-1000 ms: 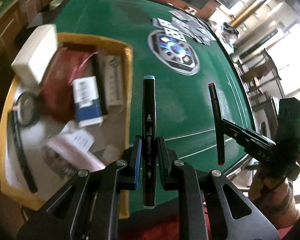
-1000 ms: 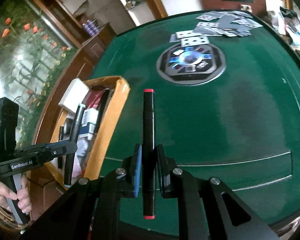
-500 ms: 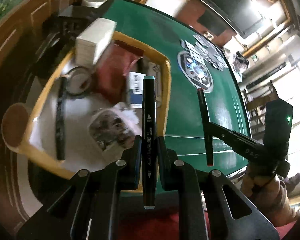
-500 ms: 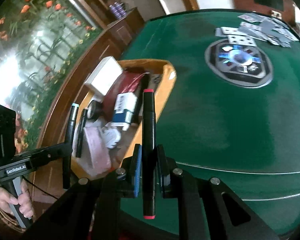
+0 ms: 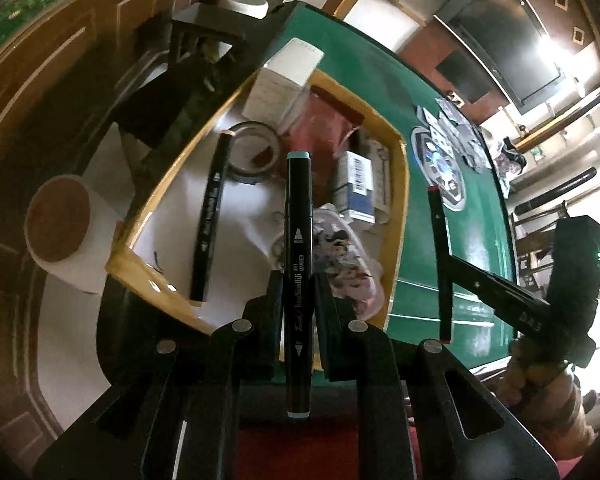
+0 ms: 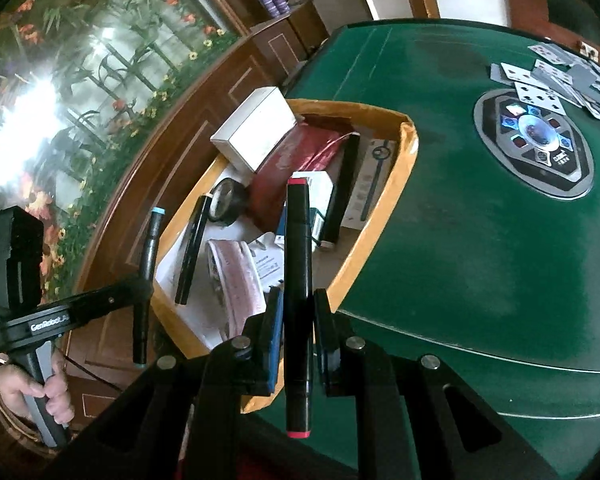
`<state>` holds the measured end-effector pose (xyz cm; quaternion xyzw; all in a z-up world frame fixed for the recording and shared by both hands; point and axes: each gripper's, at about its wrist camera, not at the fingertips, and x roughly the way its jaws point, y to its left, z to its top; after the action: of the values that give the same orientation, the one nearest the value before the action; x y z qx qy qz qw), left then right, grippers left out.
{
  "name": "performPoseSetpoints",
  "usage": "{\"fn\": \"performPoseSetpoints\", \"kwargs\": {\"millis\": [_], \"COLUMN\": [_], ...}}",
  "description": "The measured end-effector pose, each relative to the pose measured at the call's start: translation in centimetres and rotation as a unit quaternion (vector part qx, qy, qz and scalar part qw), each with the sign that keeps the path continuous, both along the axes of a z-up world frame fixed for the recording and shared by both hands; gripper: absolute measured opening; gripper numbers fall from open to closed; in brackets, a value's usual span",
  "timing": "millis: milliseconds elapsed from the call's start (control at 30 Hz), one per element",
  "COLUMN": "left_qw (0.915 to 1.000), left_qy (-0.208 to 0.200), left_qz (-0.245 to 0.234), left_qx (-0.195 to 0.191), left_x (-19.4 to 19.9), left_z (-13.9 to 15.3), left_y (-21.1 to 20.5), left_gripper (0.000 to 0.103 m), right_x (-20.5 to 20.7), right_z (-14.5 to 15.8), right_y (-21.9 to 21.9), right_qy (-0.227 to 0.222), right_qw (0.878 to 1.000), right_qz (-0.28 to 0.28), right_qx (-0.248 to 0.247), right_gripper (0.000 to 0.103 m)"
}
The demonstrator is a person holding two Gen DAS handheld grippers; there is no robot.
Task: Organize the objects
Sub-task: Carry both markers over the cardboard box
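My left gripper (image 5: 298, 300) is shut on a black marker with teal ends (image 5: 298, 240), held lengthwise above the yellow-rimmed box (image 5: 400, 184). My right gripper (image 6: 298, 316) is shut on a black marker with red ends (image 6: 298, 280), over the box's near rim (image 6: 376, 232). Each wrist view shows the other gripper: the right one (image 5: 444, 264) with its red-ended marker over the green table, the left one (image 6: 144, 284) with its teal marker beside the box's left edge. Another black marker (image 5: 210, 216) lies inside the box.
The box holds a white carton (image 6: 256, 128), a red pouch (image 6: 296, 168), a tape roll (image 5: 256, 152), a blue-and-white packet (image 5: 356, 184) and a patterned bag (image 5: 340, 256). Playing cards (image 6: 560, 80) and a round device (image 6: 534, 144) lie on the green table (image 6: 480, 260). A paper roll (image 5: 60, 232) sits below the table.
Both grippers have swung left from over the green felt to over the box, rolling as they went. Each marker stays clamped. The box now fills the middle of both views.
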<state>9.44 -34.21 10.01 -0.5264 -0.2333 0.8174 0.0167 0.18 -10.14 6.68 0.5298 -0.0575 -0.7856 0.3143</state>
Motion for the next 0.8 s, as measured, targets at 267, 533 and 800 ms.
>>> {"fn": "performPoseSetpoints", "kwargs": {"millis": [267, 533, 800], "left_qw": [0.9999, 0.9998, 0.9996], "left_qy": [-0.005, -0.002, 0.006], "left_qz": [0.001, -0.001, 0.013], "left_qx": [-0.015, -0.019, -0.024], "left_x": [-1.2, -1.8, -1.8], "left_z": [-0.7, -0.4, 0.1], "left_y": [-1.0, -1.4, -2.8], "left_gripper": [0.014, 0.014, 0.014], "right_x": [-0.2, 0.5, 0.9], "right_z": [-0.4, -2.1, -2.1], "right_y": [-2.1, -7.0, -10.2], "right_qy": [-0.005, -0.012, -0.011], "right_qw": [1.0, 0.996, 0.992], "right_qz": [0.022, 0.079, 0.117], "right_qx": [0.012, 0.04, 0.033], "right_gripper": [0.013, 0.013, 0.013]}}
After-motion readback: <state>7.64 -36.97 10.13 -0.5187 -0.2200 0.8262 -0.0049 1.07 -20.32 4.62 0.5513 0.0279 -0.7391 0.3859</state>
